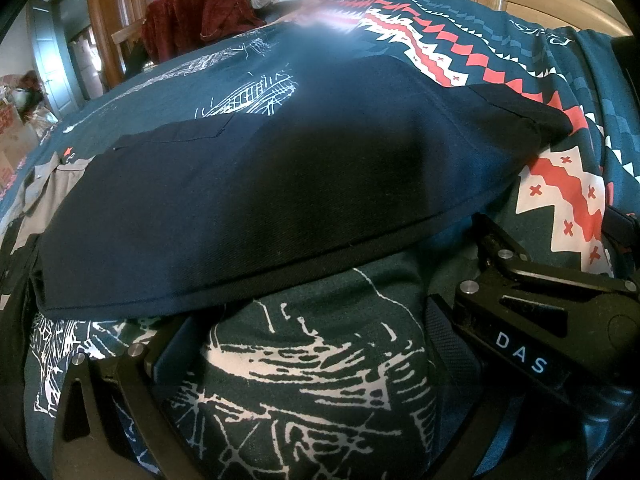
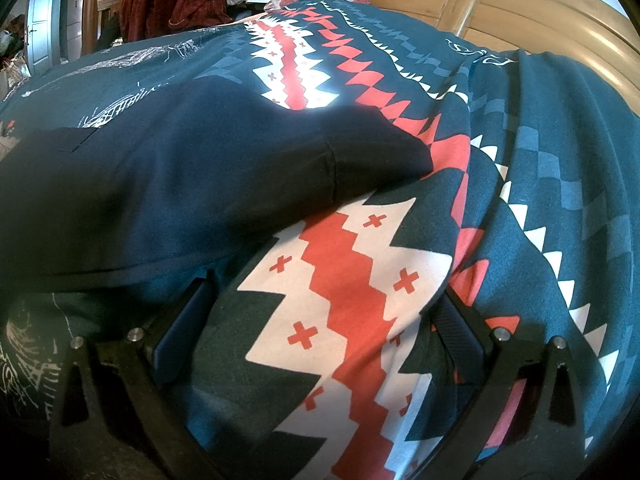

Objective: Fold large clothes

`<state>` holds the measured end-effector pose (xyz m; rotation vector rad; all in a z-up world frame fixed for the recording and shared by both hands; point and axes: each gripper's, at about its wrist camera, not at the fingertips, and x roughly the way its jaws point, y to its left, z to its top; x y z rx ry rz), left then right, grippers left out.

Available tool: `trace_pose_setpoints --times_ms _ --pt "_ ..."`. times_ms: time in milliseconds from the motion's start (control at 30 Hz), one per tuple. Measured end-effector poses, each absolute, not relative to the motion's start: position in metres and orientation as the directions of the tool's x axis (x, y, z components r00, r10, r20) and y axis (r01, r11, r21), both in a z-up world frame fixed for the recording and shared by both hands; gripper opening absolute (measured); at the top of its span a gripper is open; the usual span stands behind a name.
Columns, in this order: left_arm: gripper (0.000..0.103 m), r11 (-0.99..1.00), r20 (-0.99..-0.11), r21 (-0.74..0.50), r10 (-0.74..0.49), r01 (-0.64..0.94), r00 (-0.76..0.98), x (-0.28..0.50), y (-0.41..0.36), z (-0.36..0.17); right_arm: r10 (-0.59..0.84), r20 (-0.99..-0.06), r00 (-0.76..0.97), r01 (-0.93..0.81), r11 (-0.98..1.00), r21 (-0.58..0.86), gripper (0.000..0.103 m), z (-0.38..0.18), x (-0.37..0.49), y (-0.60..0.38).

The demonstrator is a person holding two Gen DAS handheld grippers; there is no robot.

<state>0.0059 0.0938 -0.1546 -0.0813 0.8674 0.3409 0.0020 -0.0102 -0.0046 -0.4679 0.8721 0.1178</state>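
Lying flat on the patterned bedspread (image 2: 540,200), the dark navy garment (image 1: 256,200) is sitting just ahead of both sets of fingers, near hem closest. Left gripper (image 1: 304,344) is hovering with fingers spread wide, empty, only printed bedspread showing between them; the hem edge (image 1: 248,284) is running crosswise just past the tips, seemingly over the left fingertip. Right gripper (image 2: 324,312) is also gaping wide and holding nothing, fingers straddling the red-and-white zigzag band, with the garment's corner lying ahead and to the left of them, just touching the left finger (image 2: 188,312). Long axis of the garment is running left-right across both views, so the hem is presenting broadside. Judging from this, left gripper is nearer the hem's middle, right is nearer the end corner; next grab is likely needing both to advance forward onto that edge.
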Motion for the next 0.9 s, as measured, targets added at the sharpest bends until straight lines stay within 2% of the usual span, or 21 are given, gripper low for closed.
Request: trace_pose_setpoints --times_ms 600,900 --pt "0.103 0.944 -0.753 0.068 0.26 -0.322 0.604 0.005 0.094 -0.154 -0.091 -0.756 0.648 -0.284 0.892 -0.351 0.103 -0.004 -0.001 -0.011" --pt "0.103 0.947 -0.771 0.046 0.236 -0.317 0.591 0.013 0.098 -0.156 -0.156 -0.758 0.633 -0.268 0.875 -0.404 0.103 -0.007 0.007 -0.001"
